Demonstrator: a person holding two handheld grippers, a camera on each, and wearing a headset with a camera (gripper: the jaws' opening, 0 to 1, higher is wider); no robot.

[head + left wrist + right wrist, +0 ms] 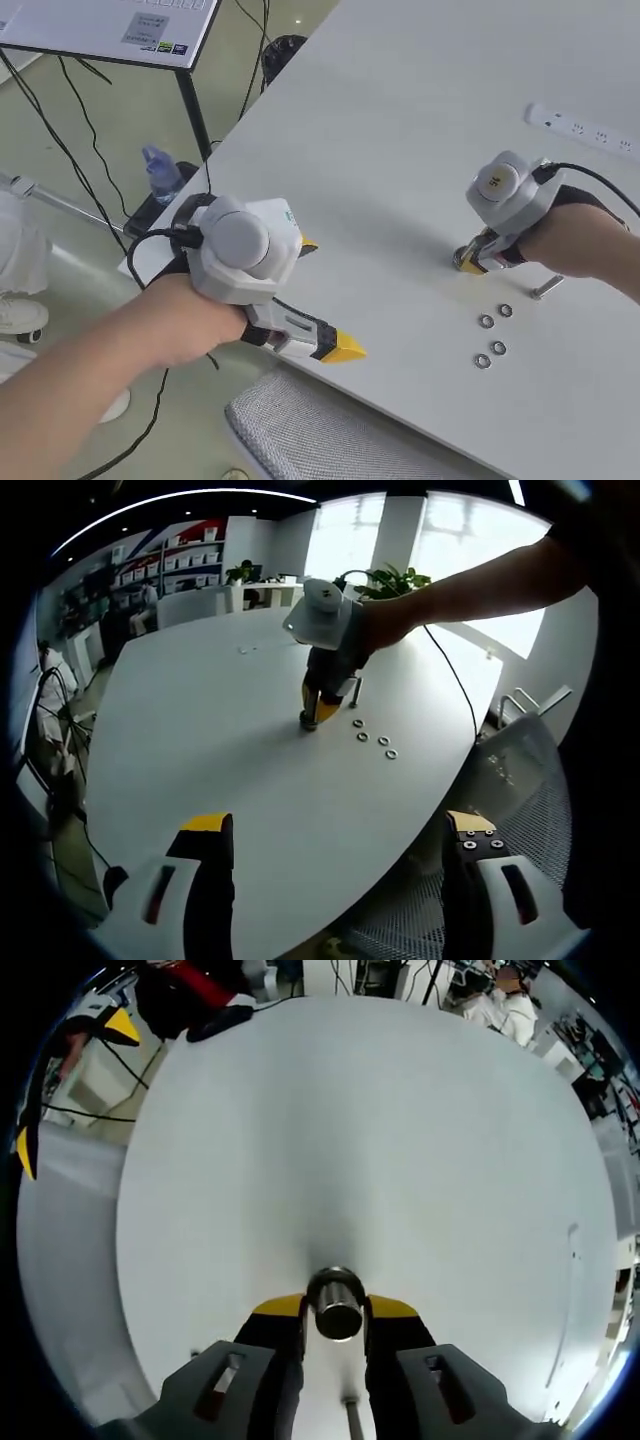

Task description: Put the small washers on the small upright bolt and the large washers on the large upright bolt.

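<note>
Gripping the large bolt [337,1303], the right gripper [471,262] is seen with its jaws closed on the metal piece, which is set on the white table [400,150] toward the right side. The small bolt [547,288] is placed just right of it and appears to stand upright. Four washers [486,321] are scattered flat on the near side of both bolts, close by but touching neither; their sizes cannot be told apart. The left gripper [325,295] is held over the table's near left edge, well apart from the bolts, its yellow-tipped jaws spread wide. A power strip [580,128] is laid at the far right.
</note>
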